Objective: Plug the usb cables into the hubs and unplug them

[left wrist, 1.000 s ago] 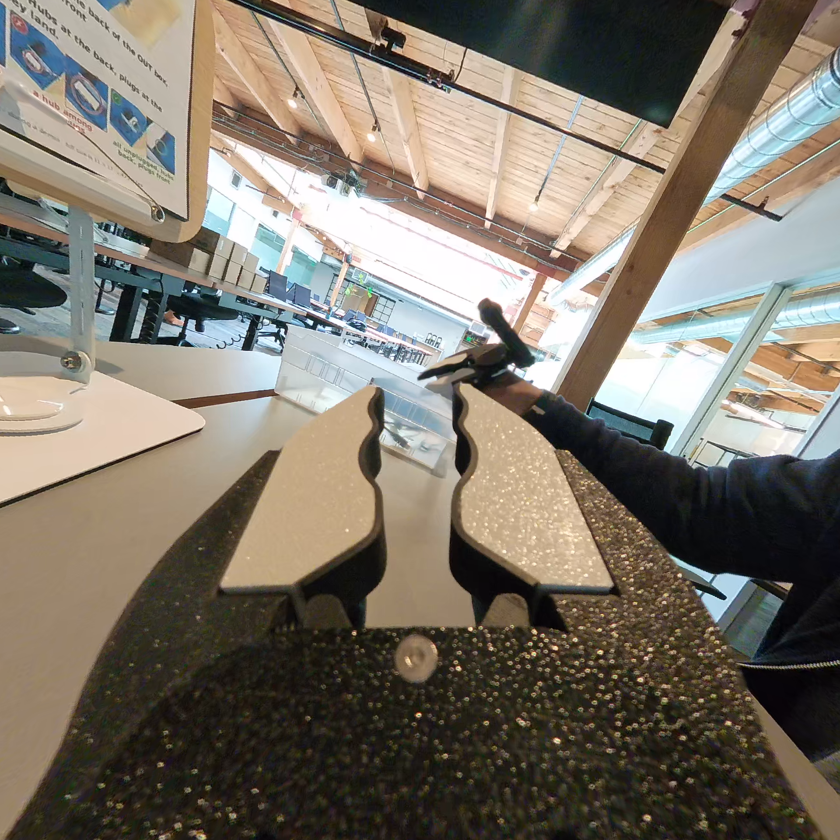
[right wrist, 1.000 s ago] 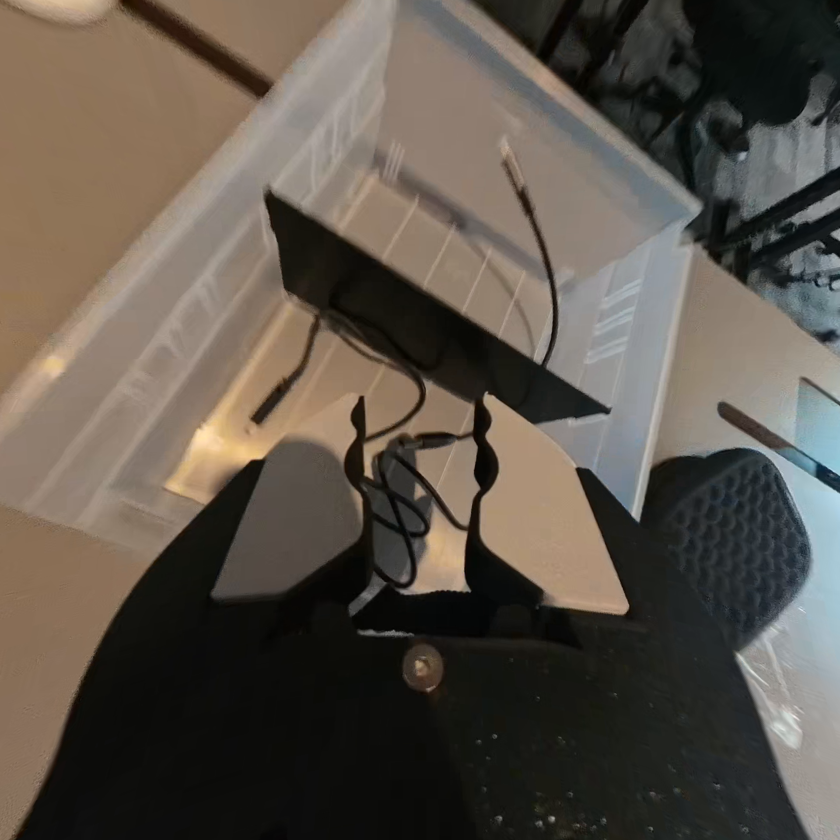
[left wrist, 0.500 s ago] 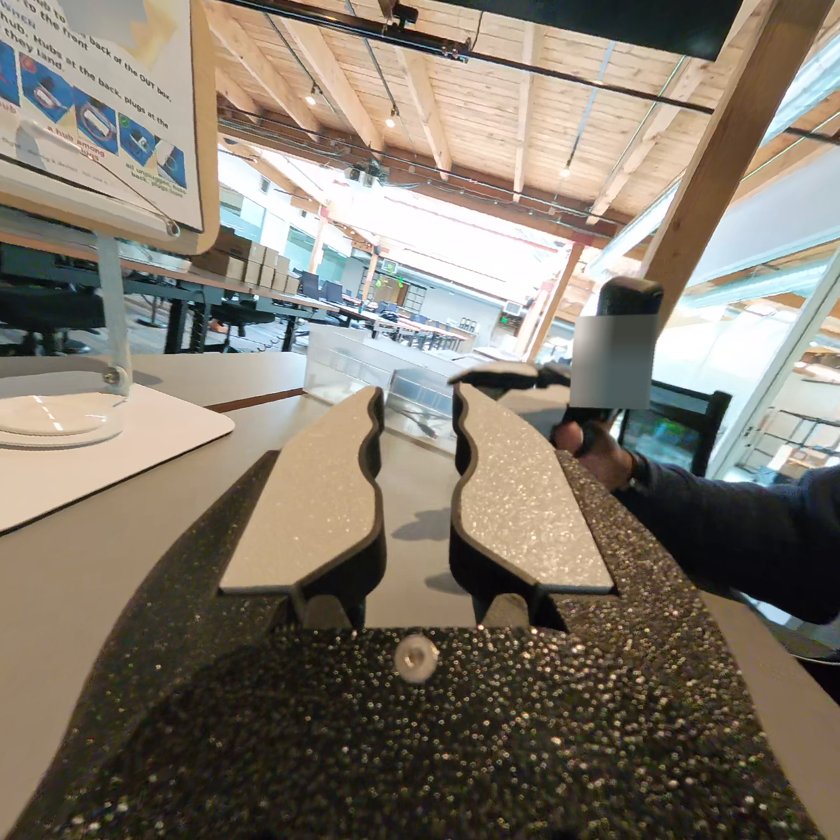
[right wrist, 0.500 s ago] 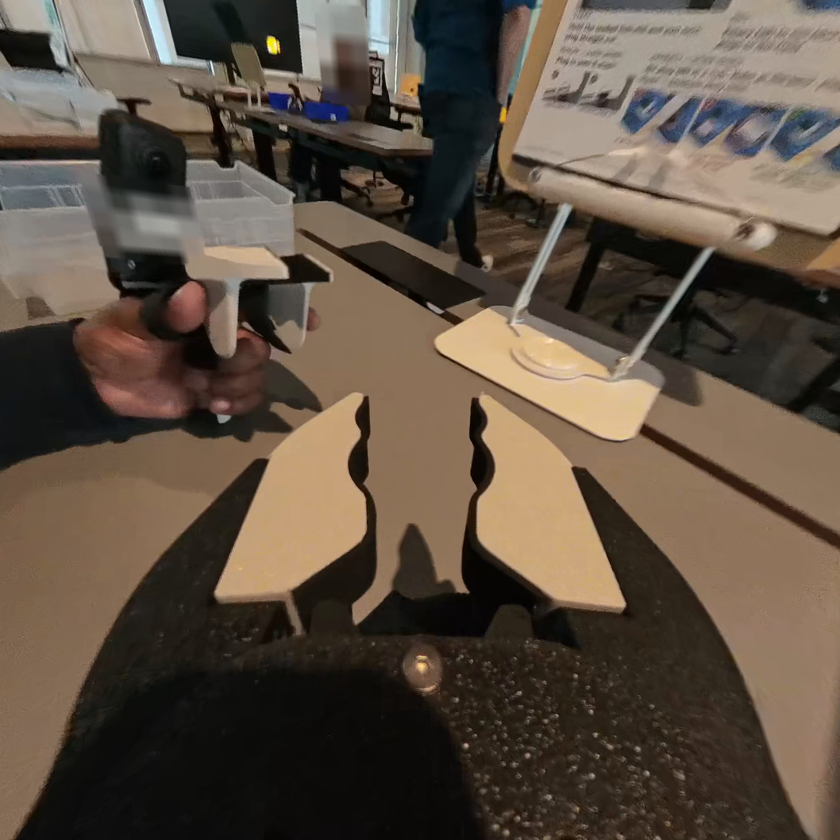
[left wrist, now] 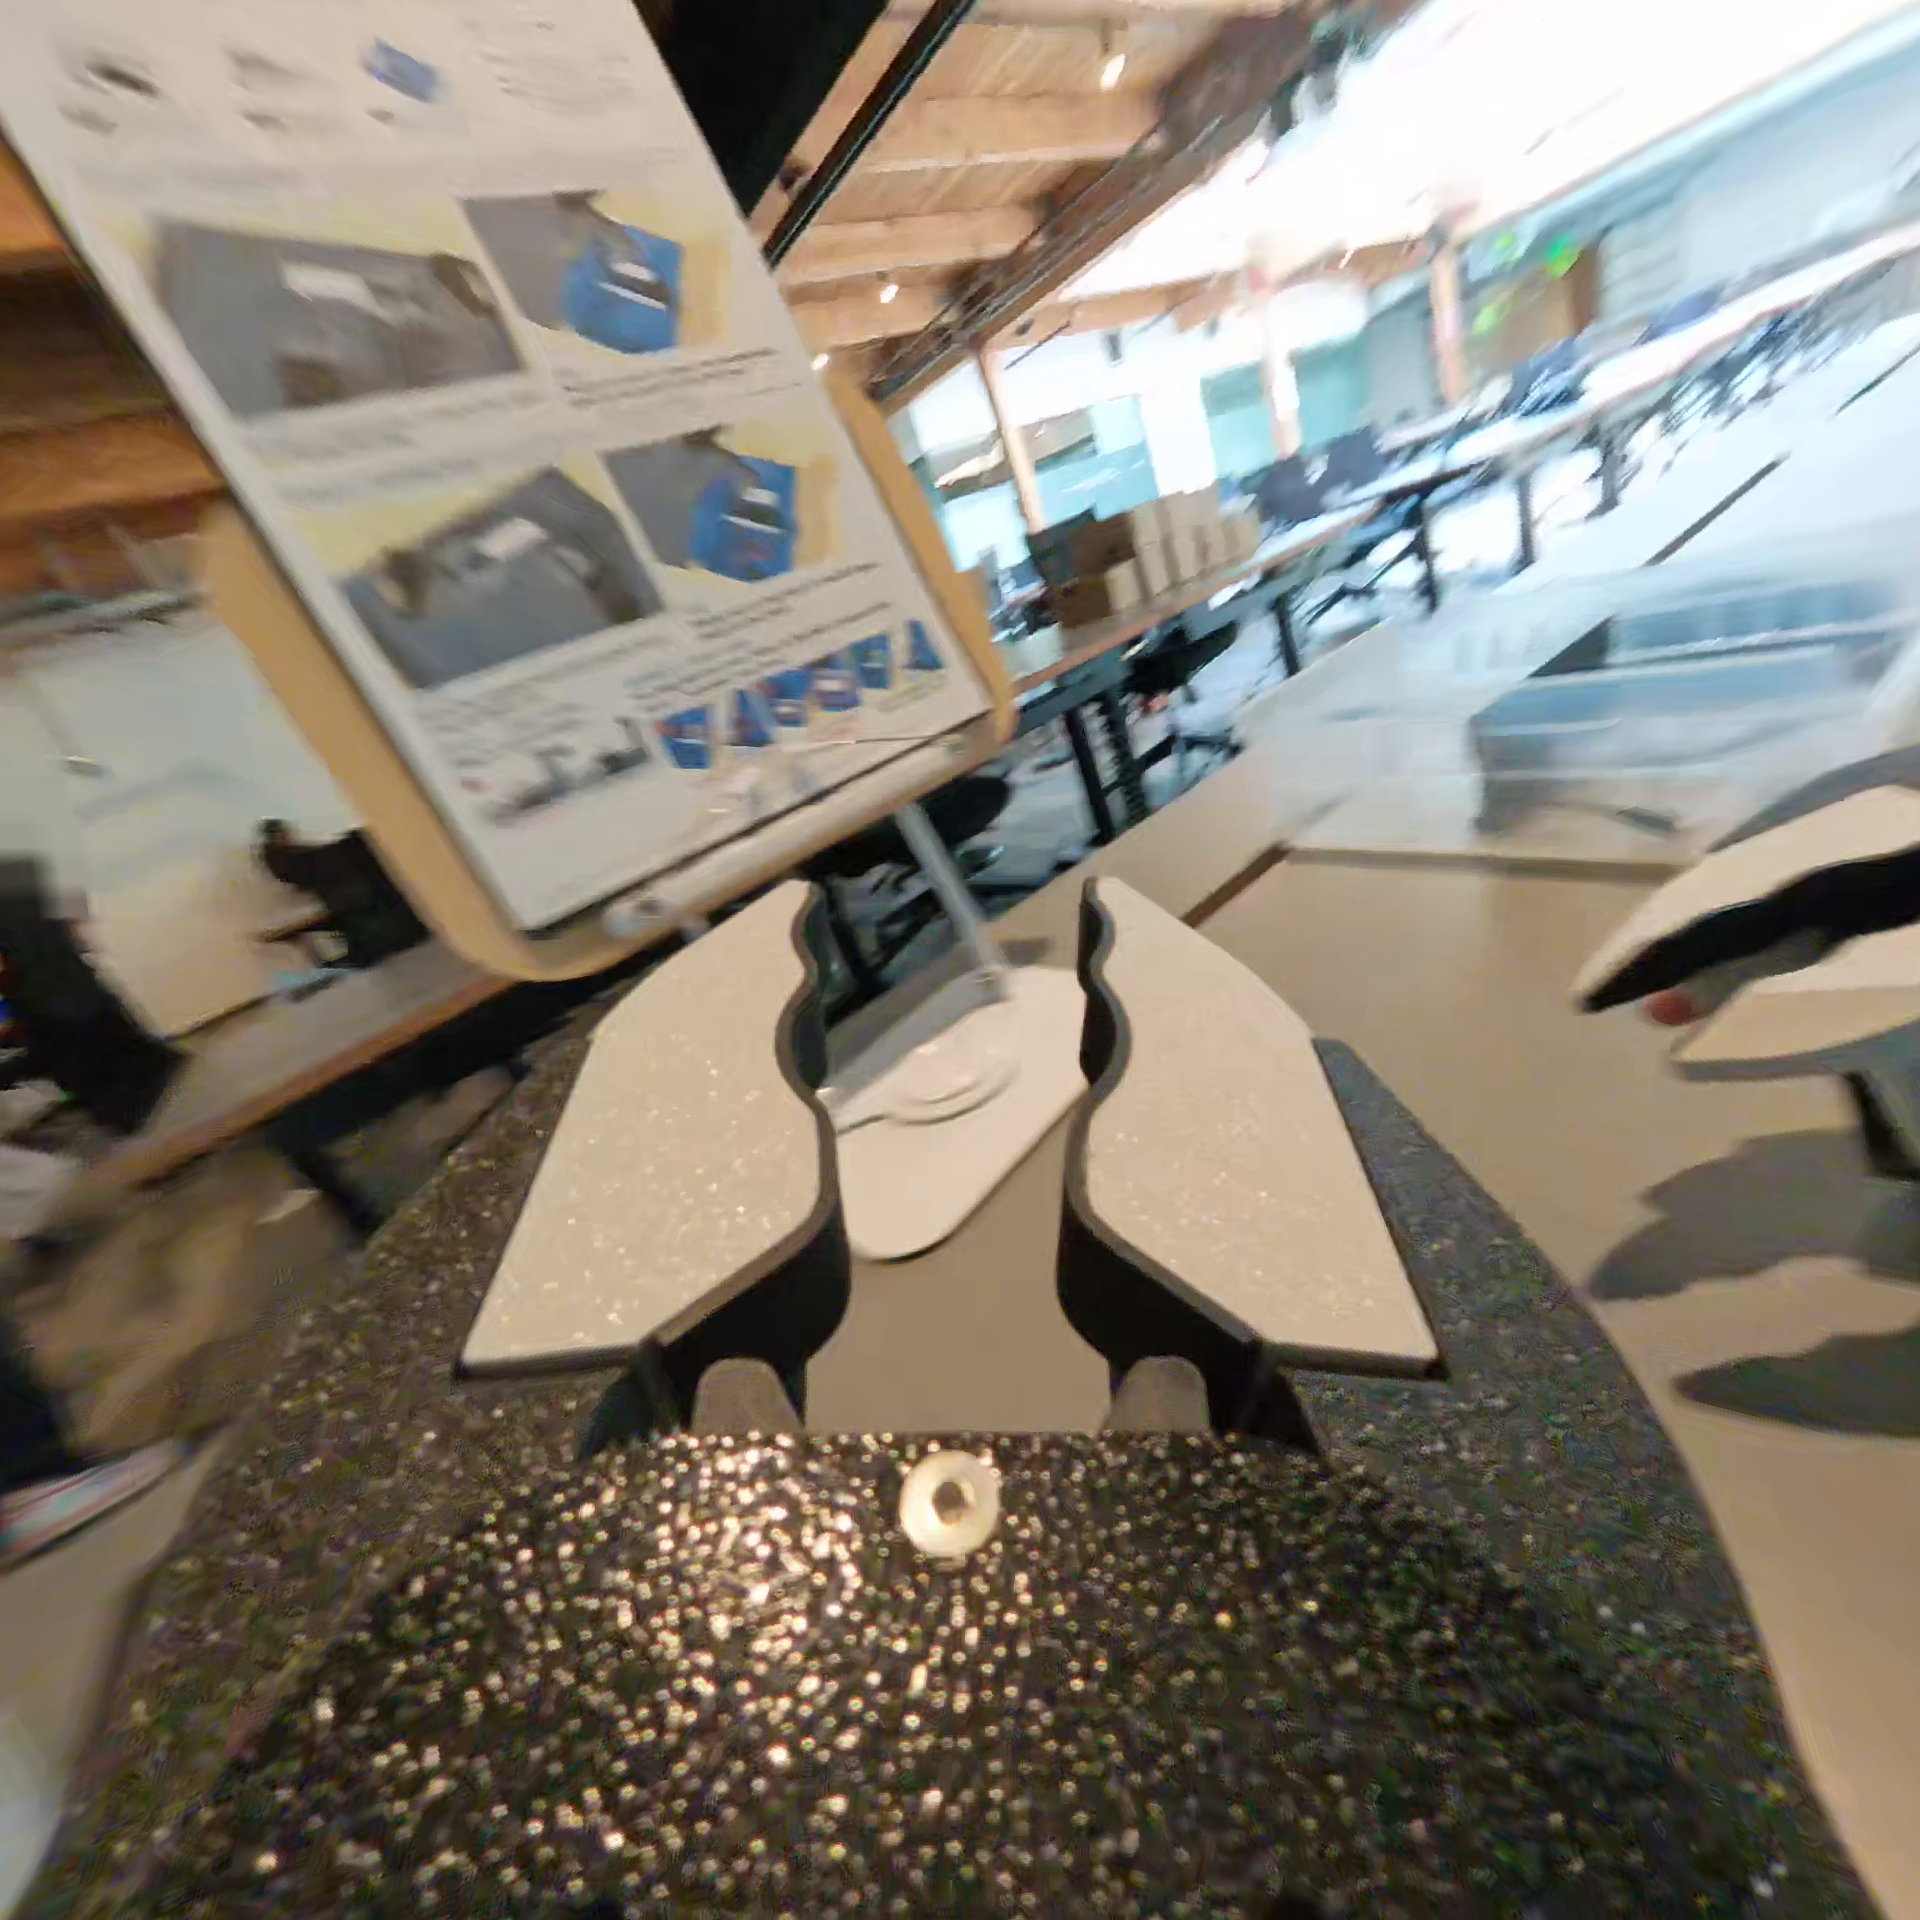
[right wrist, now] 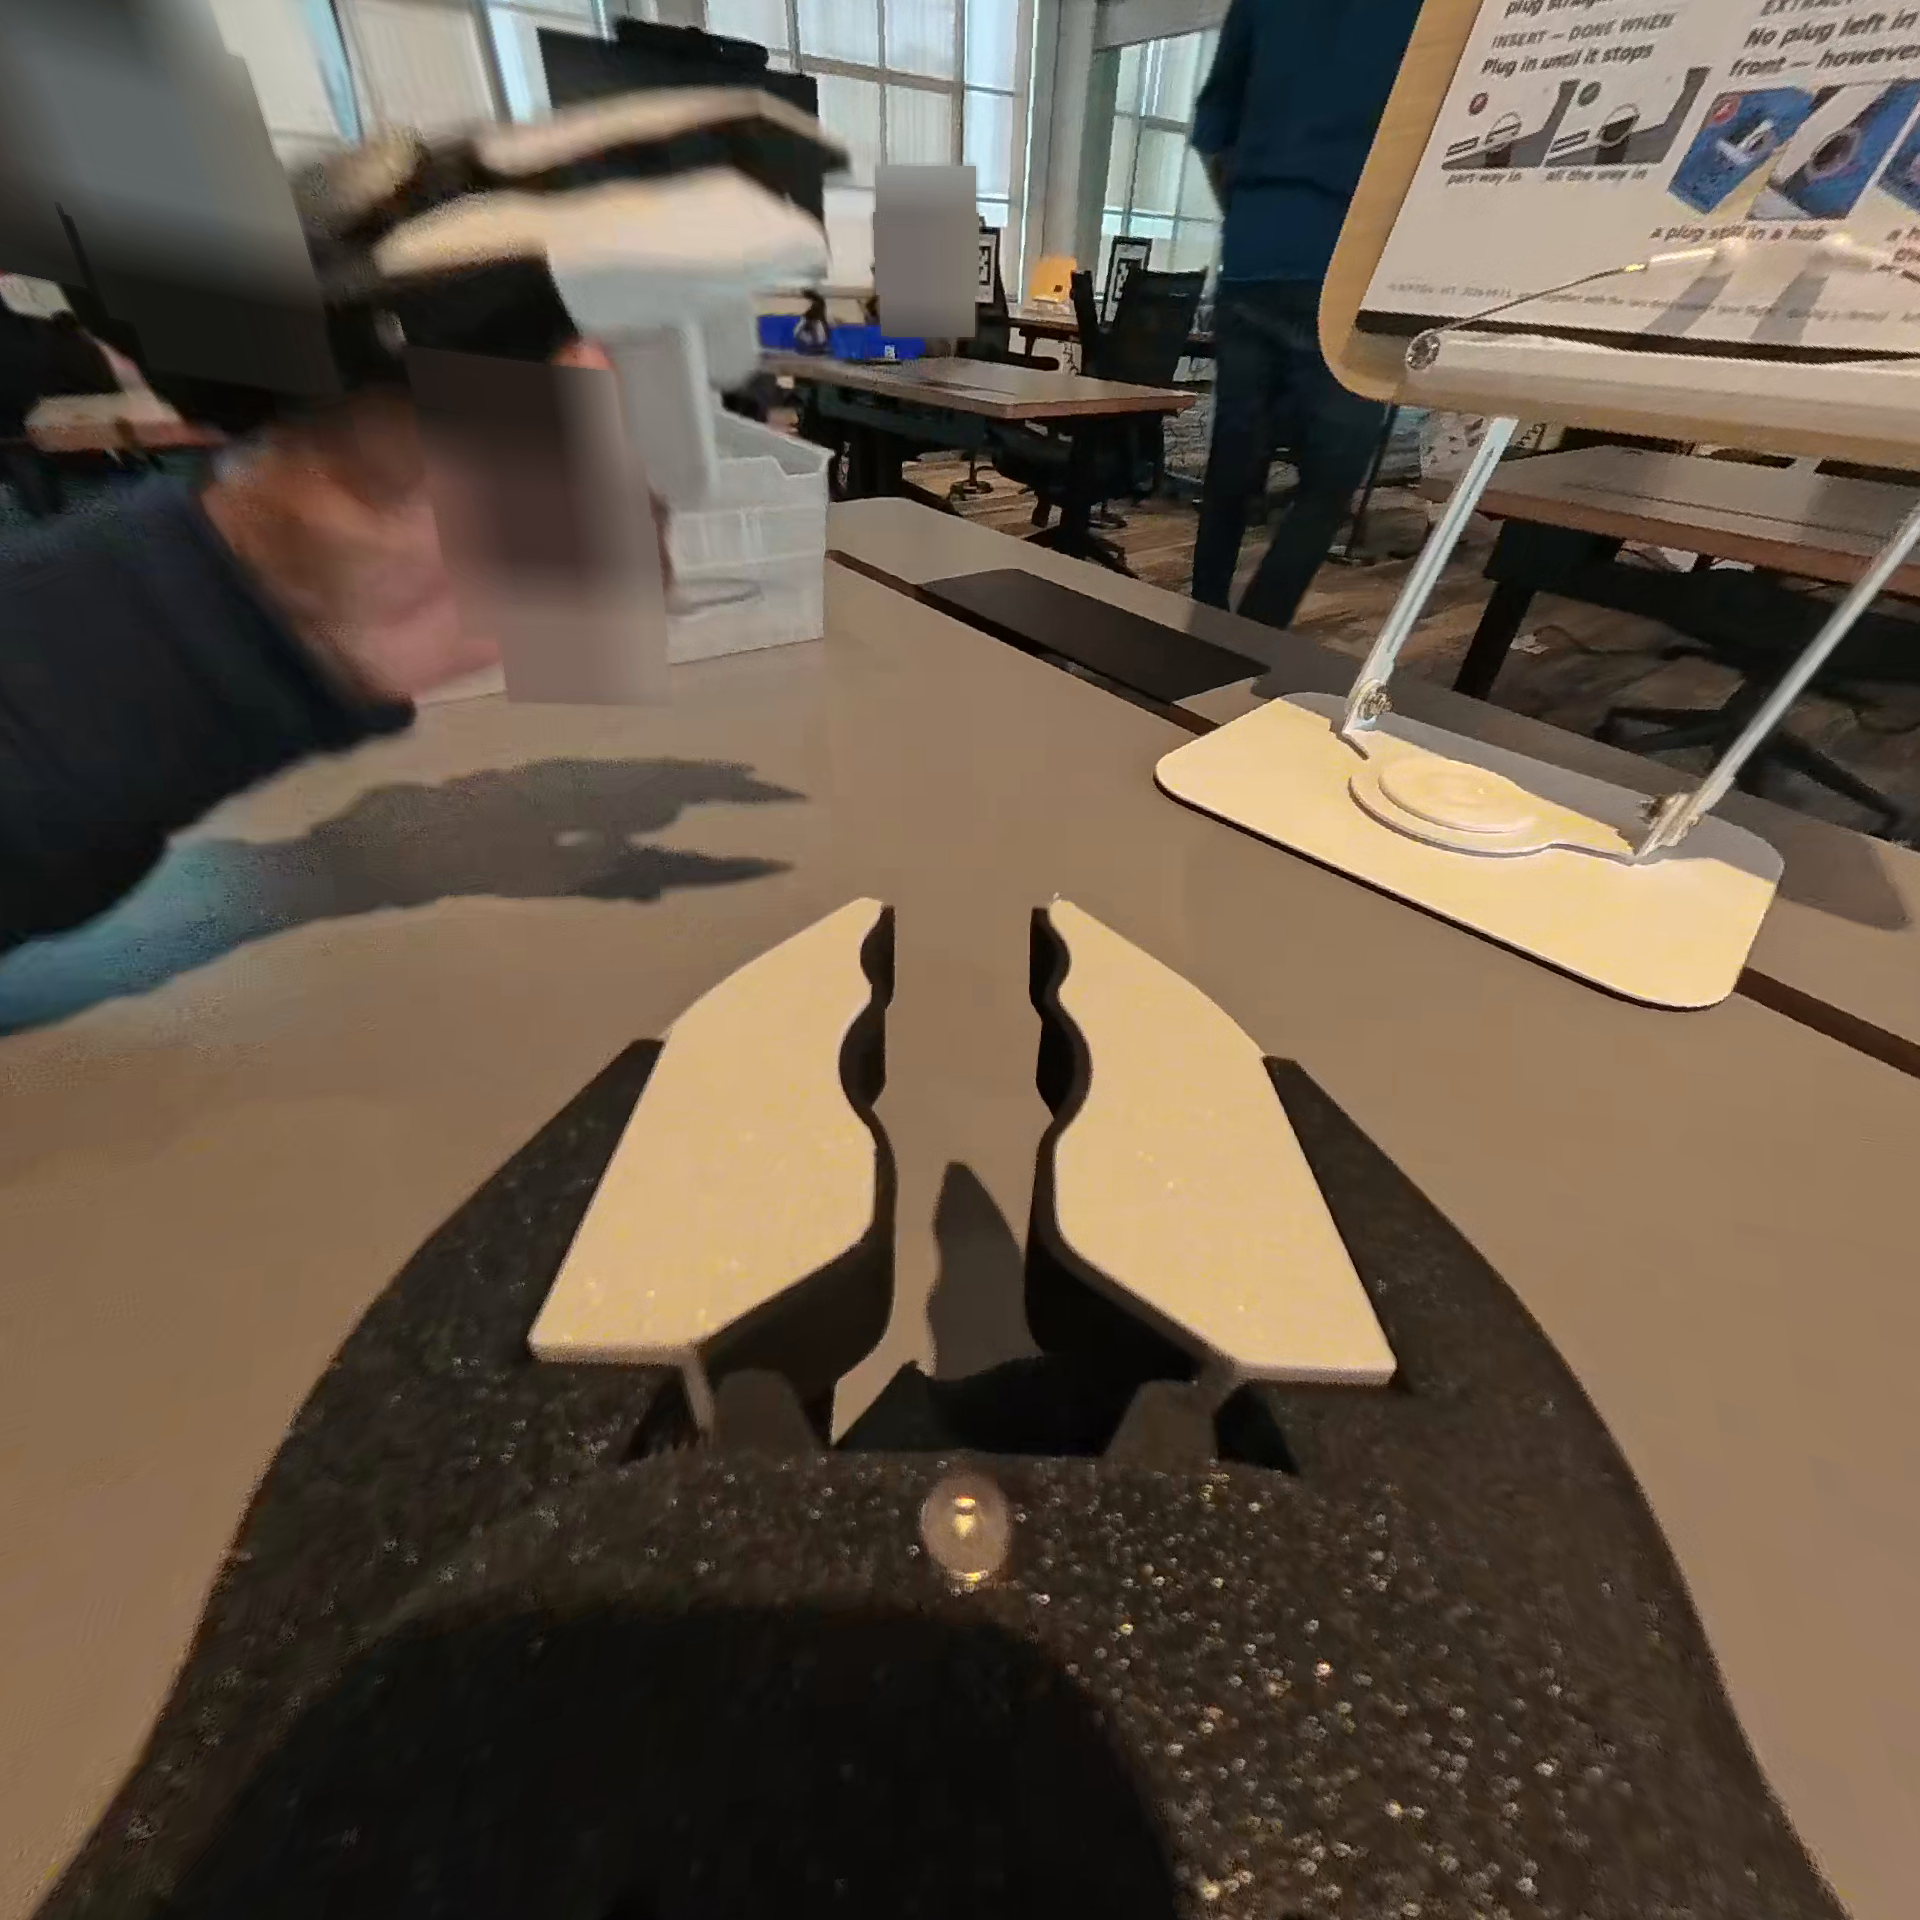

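No USB cable or hub shows in either view. My left gripper (left wrist: 945,894) is open and empty, tilted, and points at the instruction board (left wrist: 540,436); the picture is blurred. My right gripper (right wrist: 961,914) is open with a narrow gap and empty, low over the grey table (right wrist: 935,748). The right gripper also shows at the right edge of the left wrist view (left wrist: 1766,935). The left gripper shows blurred in the right wrist view (right wrist: 623,208), held up by a hand at the upper left.
The board's white stand base (right wrist: 1455,831) sits on the table to the right. A clear plastic bin (right wrist: 748,540) stands at the far left. A black flat pad (right wrist: 1091,634) lies behind. A person (right wrist: 1278,312) stands among the desks beyond.
My right gripper left the bin with the cables, swung round low over the table, and its jaws narrowed. My left gripper turned left toward the board, and its jaws widened.
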Available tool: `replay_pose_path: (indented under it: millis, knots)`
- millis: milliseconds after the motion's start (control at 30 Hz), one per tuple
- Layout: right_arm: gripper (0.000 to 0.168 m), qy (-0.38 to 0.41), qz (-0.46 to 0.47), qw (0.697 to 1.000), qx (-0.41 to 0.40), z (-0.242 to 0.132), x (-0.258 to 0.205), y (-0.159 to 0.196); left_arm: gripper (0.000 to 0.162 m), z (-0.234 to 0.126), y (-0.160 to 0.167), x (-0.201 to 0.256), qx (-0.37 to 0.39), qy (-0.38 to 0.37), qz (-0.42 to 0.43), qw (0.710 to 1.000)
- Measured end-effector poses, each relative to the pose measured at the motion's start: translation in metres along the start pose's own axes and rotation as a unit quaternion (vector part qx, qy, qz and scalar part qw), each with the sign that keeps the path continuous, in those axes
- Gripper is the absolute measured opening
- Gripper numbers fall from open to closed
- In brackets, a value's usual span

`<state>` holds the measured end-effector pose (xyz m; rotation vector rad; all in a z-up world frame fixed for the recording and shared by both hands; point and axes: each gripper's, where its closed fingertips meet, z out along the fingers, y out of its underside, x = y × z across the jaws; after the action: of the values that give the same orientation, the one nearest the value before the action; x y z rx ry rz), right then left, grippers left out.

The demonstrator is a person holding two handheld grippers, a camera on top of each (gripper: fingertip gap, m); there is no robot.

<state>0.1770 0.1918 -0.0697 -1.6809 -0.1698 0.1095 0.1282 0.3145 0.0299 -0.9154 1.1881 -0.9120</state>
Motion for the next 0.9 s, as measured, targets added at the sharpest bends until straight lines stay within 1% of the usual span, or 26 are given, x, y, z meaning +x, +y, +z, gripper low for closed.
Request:
replay_pose_path:
  millis: [67, 133, 200, 267, 333, 433, 500, 567, 633, 700, 900]
  knots:
    - [0.024, -0.002, -0.011, 1.0, -0.002, 0.001, -0.003, 0.0, 0.045, -0.022, -0.012, -0.039, -0.054, -0.03, 0.054, 0.997]
    - [0.023, -0.005, -0.02, 1.0, -0.006, 0.001, -0.005, 0.001, 0.045, -0.058, -0.013, -0.086, -0.134, -0.062, 0.083, 0.986]
    - [0.023, -0.009, -0.027, 1.0, -0.008, 0.002, -0.008, 0.002, 0.046, -0.103, -0.001, -0.136, -0.209, -0.095, 0.043, 0.972]
    - [0.023, -0.012, -0.031, 0.999, -0.012, 0.002, -0.009, 0.003, 0.047, -0.146, 0.017, -0.177, -0.249, -0.126, -0.024, 0.96]
    - [0.023, -0.016, -0.032, 0.999, -0.015, 0.003, -0.011, 0.003, 0.046, -0.182, 0.048, -0.203, -0.295, -0.137, -0.085, 0.942]
    - [0.023, -0.021, -0.034, 0.999, -0.021, 0.004, -0.012, 0.005, 0.045, -0.217, 0.113, -0.218, -0.391, -0.13, -0.131, 0.902]
    - [0.023, -0.022, -0.035, 0.999, -0.024, 0.006, -0.012, 0.006, 0.042, -0.238, 0.158, -0.221, -0.471, -0.143, -0.193, 0.849]
    - [0.023, -0.021, -0.037, 0.999, -0.029, 0.007, -0.012, 0.007, 0.04, -0.253, 0.185, -0.224, -0.515, -0.166, -0.257, 0.8]
    - [0.022, -0.019, -0.042, 0.998, -0.03, 0.008, -0.012, 0.007, 0.039, -0.265, 0.195, -0.23, -0.541, -0.196, -0.272, 0.771]
    - [0.022, -0.017, -0.048, 0.998, -0.033, 0.009, -0.013, 0.008, 0.039, -0.27, 0.196, -0.237, -0.546, -0.222, -0.276, 0.759]
    - [0.022, -0.021, -0.081, 0.995, -0.046, 0.011, -0.02, 0.011, 0.037, -0.284, 0.222, -0.229, -0.568, -0.228, -0.325, 0.721]
